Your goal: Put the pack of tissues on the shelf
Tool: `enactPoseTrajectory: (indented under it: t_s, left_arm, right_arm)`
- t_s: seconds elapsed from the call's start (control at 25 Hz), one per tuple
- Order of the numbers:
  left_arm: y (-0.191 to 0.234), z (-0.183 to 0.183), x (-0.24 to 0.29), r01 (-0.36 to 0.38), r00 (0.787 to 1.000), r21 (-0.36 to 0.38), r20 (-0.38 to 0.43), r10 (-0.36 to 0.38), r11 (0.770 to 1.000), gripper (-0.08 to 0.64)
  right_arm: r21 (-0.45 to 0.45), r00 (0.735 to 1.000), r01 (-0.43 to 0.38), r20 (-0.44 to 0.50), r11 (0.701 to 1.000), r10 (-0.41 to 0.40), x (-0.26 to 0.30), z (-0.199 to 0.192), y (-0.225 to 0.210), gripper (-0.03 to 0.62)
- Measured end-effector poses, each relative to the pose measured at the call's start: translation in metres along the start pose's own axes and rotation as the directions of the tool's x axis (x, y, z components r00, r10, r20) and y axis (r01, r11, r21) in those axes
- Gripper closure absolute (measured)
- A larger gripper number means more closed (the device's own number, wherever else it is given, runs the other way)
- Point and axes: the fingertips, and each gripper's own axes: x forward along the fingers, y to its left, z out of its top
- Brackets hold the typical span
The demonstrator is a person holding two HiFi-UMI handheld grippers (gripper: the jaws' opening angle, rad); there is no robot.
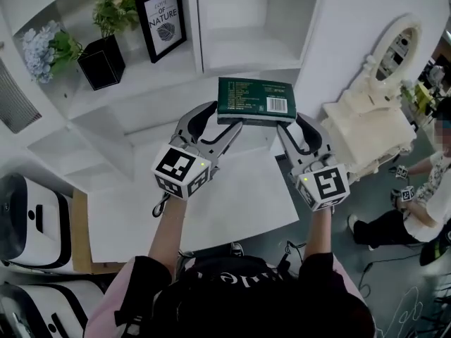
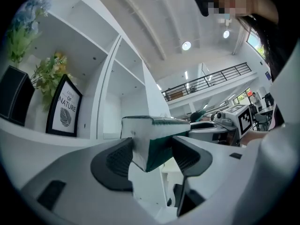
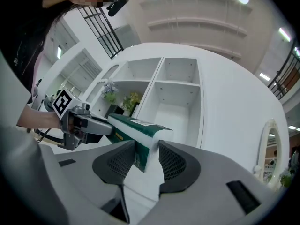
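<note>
The chief risk, as a judgement, is a dropped or skewed pack. The pack of tissues (image 1: 256, 99) hangs in the air, held only by its two short ends. If one hand travels faster than the other, the soft wrapping (it looks pinched where the jaws bite) could slide out of one grip. It could also snag on the upright divider (image 1: 199, 27) of the shelf (image 1: 243, 51) at 12 o'clock.

The left gripper (image 1: 224, 118) is clamped on the pack's 9 o'clock end, and the right gripper (image 1: 291, 124) on its 3 o'clock end. The pack spans between them, just short of the open compartment and not yet resting on any board.
</note>
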Motion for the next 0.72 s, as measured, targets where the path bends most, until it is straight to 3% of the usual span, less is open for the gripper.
enactPoseTrajectory:
  t_s: [0.4,0.72]
  left_arm:
    - [0.026,0.040,0.048,-0.084,0.996,0.039,0.034,0.083,0.996,0.287]
    - [0.059,0.041,0.085,-0.198,0.980,-0.027,-0.020,0.197,0.980,0.288]
  right_arm:
    - [0.004,0.996,-0.032,0.085,0.999,0.031,0.036,0.024,-0.059,0.410]
    - [0.048,0.999,-0.046,0.019,0.998,0.045,0.084,0.019,-0.095,0.411]
